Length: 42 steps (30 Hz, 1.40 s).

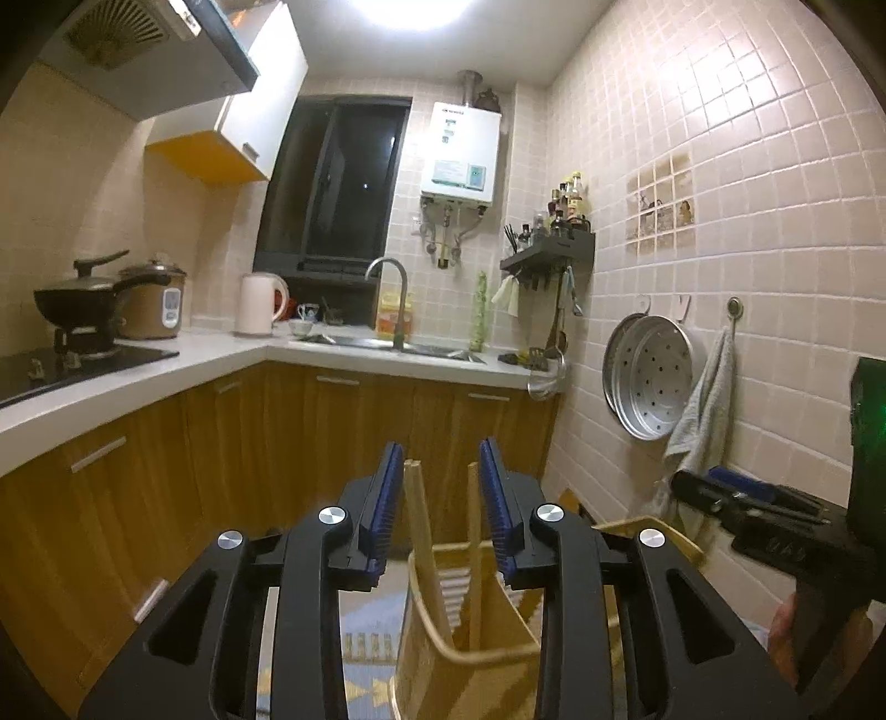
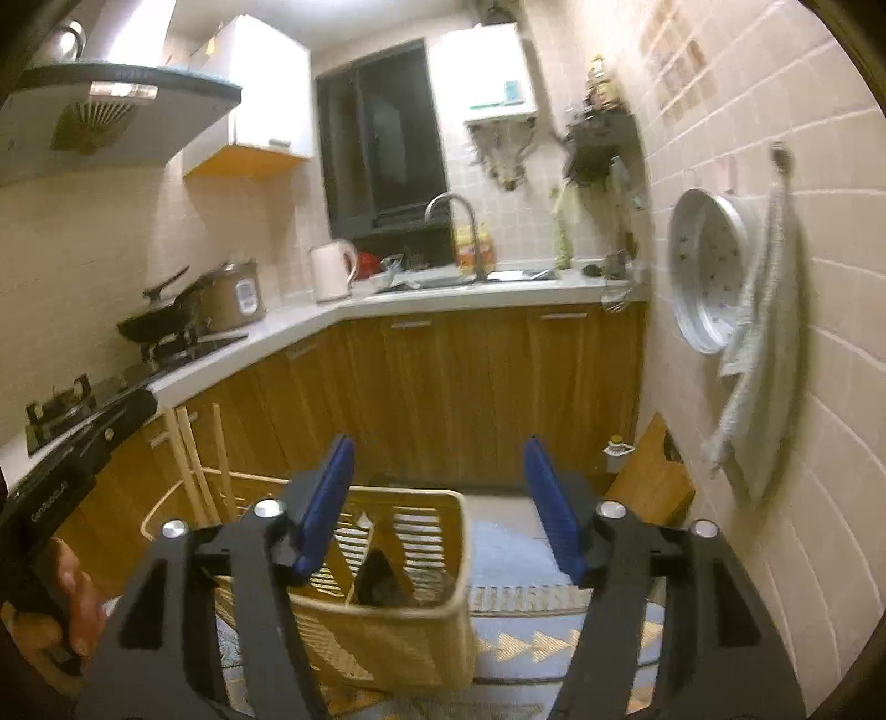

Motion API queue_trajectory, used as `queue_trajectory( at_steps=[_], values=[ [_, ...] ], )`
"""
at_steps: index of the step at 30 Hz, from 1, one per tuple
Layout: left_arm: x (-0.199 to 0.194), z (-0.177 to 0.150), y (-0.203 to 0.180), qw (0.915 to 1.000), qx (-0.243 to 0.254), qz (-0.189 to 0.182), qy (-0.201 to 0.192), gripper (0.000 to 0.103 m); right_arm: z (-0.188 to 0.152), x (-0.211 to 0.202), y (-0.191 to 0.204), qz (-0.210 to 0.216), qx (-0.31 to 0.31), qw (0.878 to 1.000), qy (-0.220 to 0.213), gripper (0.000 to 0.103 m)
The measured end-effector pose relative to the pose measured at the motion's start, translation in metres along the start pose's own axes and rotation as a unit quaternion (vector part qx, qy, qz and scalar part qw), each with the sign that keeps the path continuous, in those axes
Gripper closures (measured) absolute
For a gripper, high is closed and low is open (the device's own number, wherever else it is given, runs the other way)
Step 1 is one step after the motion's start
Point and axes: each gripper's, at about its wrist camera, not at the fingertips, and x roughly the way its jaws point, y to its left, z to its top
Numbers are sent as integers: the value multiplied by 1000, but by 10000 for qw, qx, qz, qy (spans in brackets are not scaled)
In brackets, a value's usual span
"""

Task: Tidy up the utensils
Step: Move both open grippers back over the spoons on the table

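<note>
Chopsticks, pale wood, stand near-upright in a slatted beige holder; left gripper parted around them, untouching; right gripper agape, empty.

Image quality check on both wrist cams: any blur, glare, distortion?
Left wrist: sharp; ceiling light blown out, glare patch on the tiled wall, strong fisheye bending, dark corner vignette. Right wrist: motion-blurred, worst at the water heater, shelf and towel; right gripper and basket fairly crisp. Both have a warm cast.
</note>
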Motion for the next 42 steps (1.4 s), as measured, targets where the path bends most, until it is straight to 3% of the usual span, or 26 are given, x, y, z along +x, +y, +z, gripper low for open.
queue_trajectory(
  at_steps=[2,5,9,14,18,24,29,31,34,38,42],
  values=[
    [-8,1,3,9999,-58,-52,88,75,0,-13,-4,29,87,9999,48,43],
    [-21,6,11,9990,-268,-175,326,65,1,-36,-7,-64,178,9998,74,43],
    [-37,16,19,9952,-544,-317,753,65,8,-58,-6,-108,139,9994,300,43],
    [-51,24,13,9863,-482,-478,1501,65,11,-78,3,-43,89,9954,949,43],
    [-63,21,4,9743,-347,-649,2131,65,2,-84,15,51,3,9881,1536,43],
    [-72,-8,-3,9468,-245,-844,3095,65,-36,-81,25,204,-41,9633,2677,43],
    [-76,-44,-6,9237,-240,-862,3725,65,-82,-76,29,228,-82,9289,3696,52],
    [-76,-64,-9,9089,-232,-923,4060,65,-98,-75,31,342,-59,9151,4018,57],
    [-76,-88,-16,8940,-169,-938,4378,65,-119,-72,35,528,34,8923,4484,62],
    [-85,-113,-32,8922,111,-717,4458,65,-139,-73,41,573,-30,8775,4760,68],
    [-86,-133,-35,8821,218,-664,4659,67,-156,-73,50,650,-146,8658,4960,75]
  ],
)
